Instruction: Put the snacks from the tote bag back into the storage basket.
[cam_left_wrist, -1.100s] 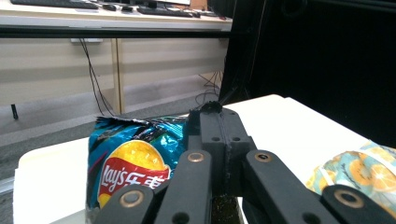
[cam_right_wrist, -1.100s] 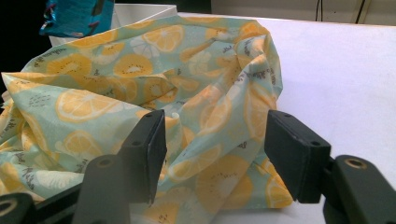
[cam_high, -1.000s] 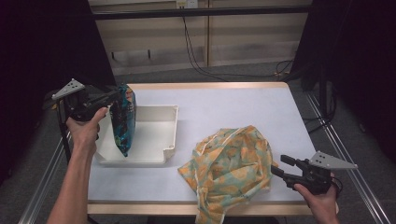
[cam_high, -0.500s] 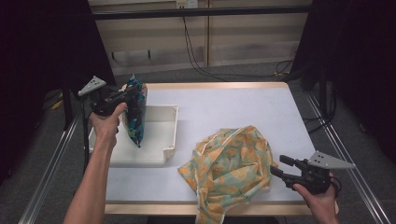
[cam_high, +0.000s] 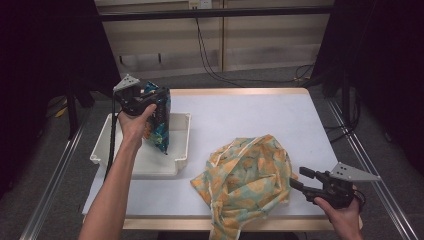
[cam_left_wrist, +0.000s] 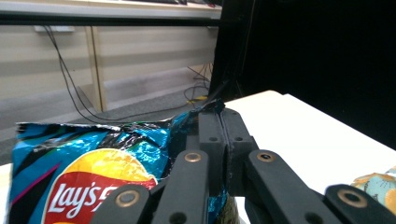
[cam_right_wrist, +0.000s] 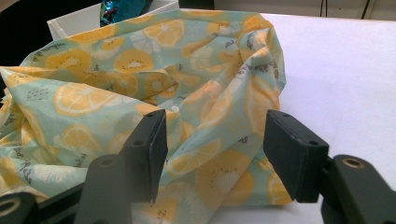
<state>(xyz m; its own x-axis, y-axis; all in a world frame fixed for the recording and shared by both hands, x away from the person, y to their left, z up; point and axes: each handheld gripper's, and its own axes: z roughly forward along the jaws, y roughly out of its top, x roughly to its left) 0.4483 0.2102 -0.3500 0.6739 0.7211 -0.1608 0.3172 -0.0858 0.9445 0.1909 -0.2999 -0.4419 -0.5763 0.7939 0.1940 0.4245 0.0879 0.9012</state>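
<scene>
The chip bag (cam_high: 159, 120) hangs in the air above the white tray (cam_high: 182, 145), at the left side of the bench (cam_high: 250, 115). The left hand-held gripper (cam_high: 159, 98) has its jaws pressed together on the top edge of the bag. Holding it by that thin crimped edge lets the bag dangle straight down, so I think it can be carried or lowered without getting squashed. In the left gripper view the bag (cam_left_wrist: 93, 168) looks blue and shiny, with a red and yellow Lay's badge.

The fruit cloth (cam_high: 247, 180) lies in a loose heap near the front of the bench, well apart from the tray. The right hand-held gripper (cam_high: 299, 179) sits low just beside the cloth, with its jaws wide apart and holding nothing. It looks ready to pinch a fold.

Some things are hard to tell. The bag's lower part is cut off in the left gripper view. I cannot tell if anything sits under the cloth or if the tray holds anything else. The cloth's front edge droops off the bench
</scene>
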